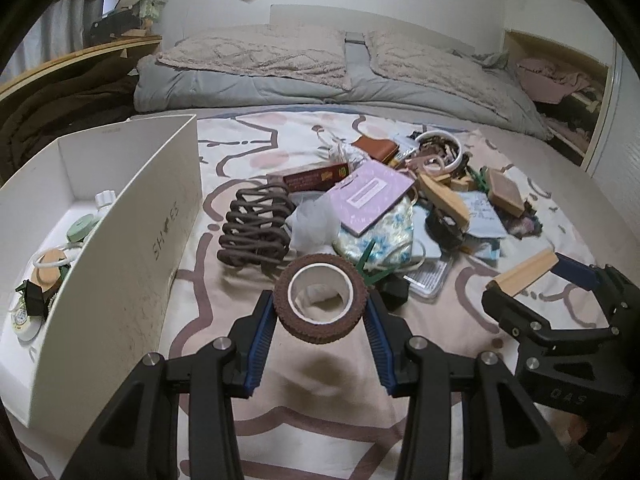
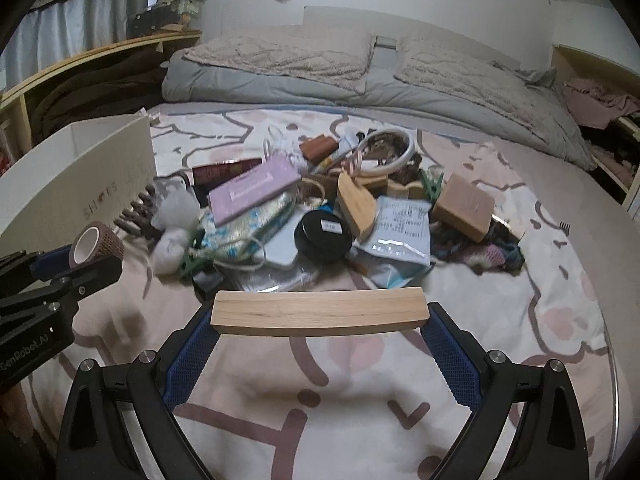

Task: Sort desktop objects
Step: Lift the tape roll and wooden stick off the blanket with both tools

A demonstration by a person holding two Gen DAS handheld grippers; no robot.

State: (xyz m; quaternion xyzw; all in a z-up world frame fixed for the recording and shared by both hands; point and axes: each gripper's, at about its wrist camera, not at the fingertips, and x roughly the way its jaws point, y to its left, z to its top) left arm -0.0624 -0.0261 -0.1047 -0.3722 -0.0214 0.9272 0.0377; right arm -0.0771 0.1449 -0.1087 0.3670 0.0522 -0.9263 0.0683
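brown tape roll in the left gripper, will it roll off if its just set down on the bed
The brown tape roll looks light, with a hollow core. Laid flat it should probably stay put; set on its round edge it could roll, though the soft bedspread would likely slow it. Its textured surface seems unlikely to slip.

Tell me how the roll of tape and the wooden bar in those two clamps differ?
The brown tape roll is a ring with a white hollow core; the wooden bar is a long, solid, pale strip. The roll sits between narrowly spaced jaws of the left gripper; the bar spans wide jaws of the right gripper, gripped at its ends. Both are held above the bedspread.
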